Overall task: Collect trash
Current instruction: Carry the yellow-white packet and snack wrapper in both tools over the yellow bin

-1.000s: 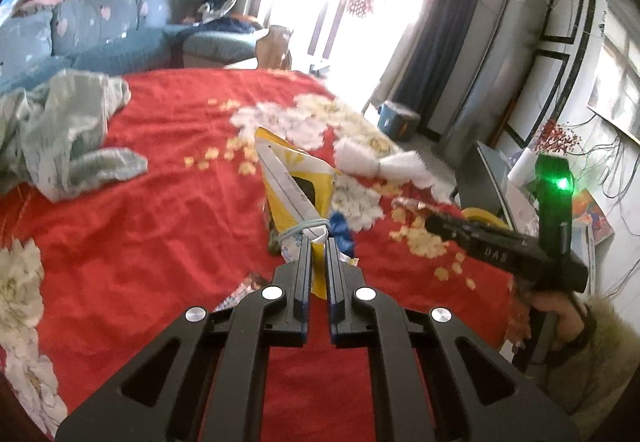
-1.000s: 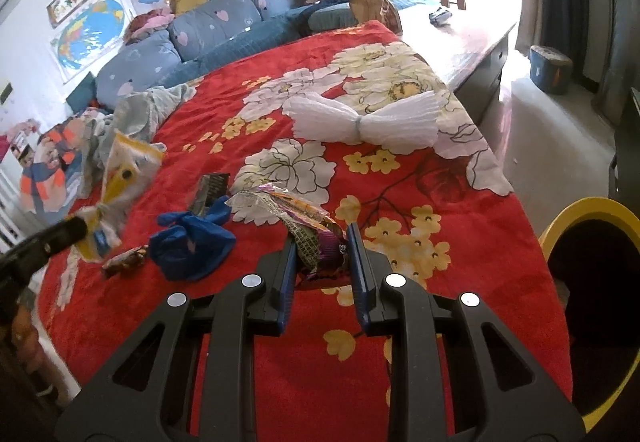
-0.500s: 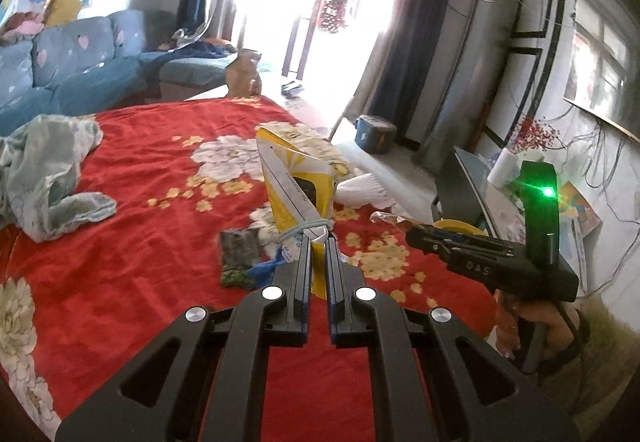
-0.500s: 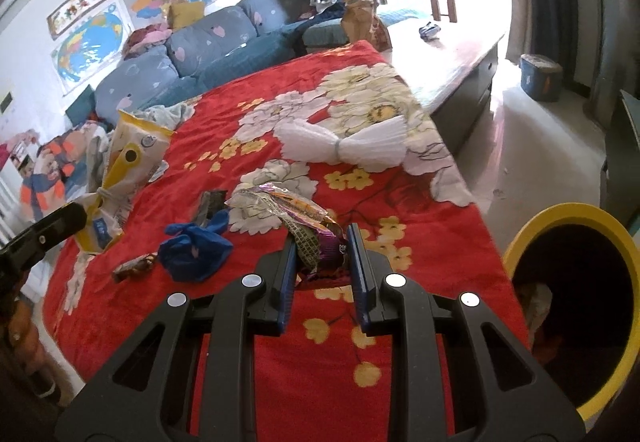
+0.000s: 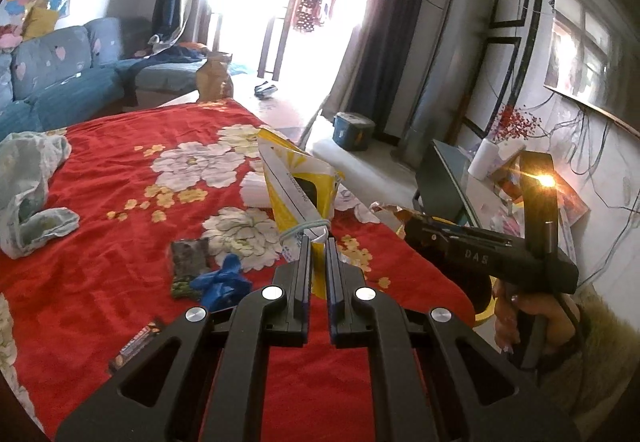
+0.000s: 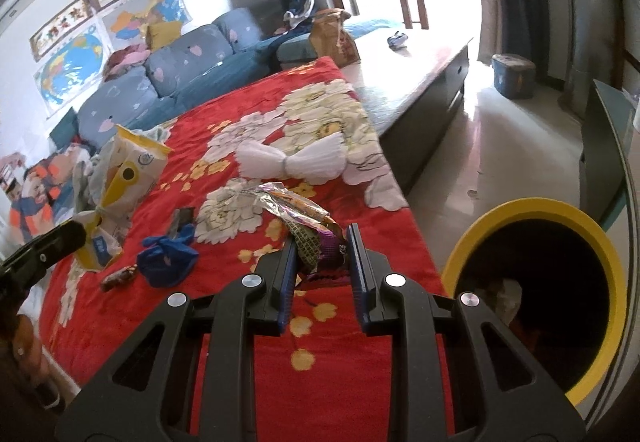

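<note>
My left gripper is shut on the tied neck of a yellow and white snack bag, held upright above the red flowered blanket. The same snack bag shows at the left of the right wrist view. My right gripper is shut on a crumpled foil and purple wrapper, lifted over the blanket's right edge. A yellow-rimmed bin stands on the floor just right of it, with trash inside. On the blanket lie a blue crumpled bag, a dark wrapper and a small candy wrapper.
A white pleated bundle lies on the blanket beyond the wrapper. A pale cloth is heaped at the blanket's left. A blue sofa, a low wooden platform and a blue tub lie farther off. A hand holds the right gripper.
Both grippers have moved to the right and slightly up with their trash. The yellow bin has come much further into the right wrist view. The right gripper's light went from green to orange.
</note>
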The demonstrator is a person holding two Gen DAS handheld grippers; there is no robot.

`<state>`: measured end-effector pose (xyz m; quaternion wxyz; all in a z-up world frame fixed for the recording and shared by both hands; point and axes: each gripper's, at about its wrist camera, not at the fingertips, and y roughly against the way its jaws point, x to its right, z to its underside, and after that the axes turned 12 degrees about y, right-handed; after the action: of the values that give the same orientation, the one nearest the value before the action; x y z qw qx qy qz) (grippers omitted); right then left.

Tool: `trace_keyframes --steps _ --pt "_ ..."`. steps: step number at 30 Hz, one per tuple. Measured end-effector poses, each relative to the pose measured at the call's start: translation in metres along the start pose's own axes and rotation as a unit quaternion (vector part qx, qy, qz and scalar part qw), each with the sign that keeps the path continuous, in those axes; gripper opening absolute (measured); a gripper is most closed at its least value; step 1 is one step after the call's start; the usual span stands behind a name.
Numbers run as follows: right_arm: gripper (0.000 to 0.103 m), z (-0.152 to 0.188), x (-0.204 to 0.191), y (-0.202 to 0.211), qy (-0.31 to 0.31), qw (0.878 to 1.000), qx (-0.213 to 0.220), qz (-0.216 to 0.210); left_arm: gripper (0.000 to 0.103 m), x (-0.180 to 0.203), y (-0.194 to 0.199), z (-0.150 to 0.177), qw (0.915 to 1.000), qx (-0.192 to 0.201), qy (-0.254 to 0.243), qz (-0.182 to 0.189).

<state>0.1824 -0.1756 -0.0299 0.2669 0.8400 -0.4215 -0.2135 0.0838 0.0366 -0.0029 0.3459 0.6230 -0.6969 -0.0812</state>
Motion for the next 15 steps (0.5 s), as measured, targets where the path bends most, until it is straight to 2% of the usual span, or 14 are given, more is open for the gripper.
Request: trace_keyframes --steps 15 --pt "0.018 0.007 0.036 0.020 -0.036 0.999 0.013 0.028 0.006 0.031 -0.018 0.006 0.9994 -0.014 -0.021 0.024"
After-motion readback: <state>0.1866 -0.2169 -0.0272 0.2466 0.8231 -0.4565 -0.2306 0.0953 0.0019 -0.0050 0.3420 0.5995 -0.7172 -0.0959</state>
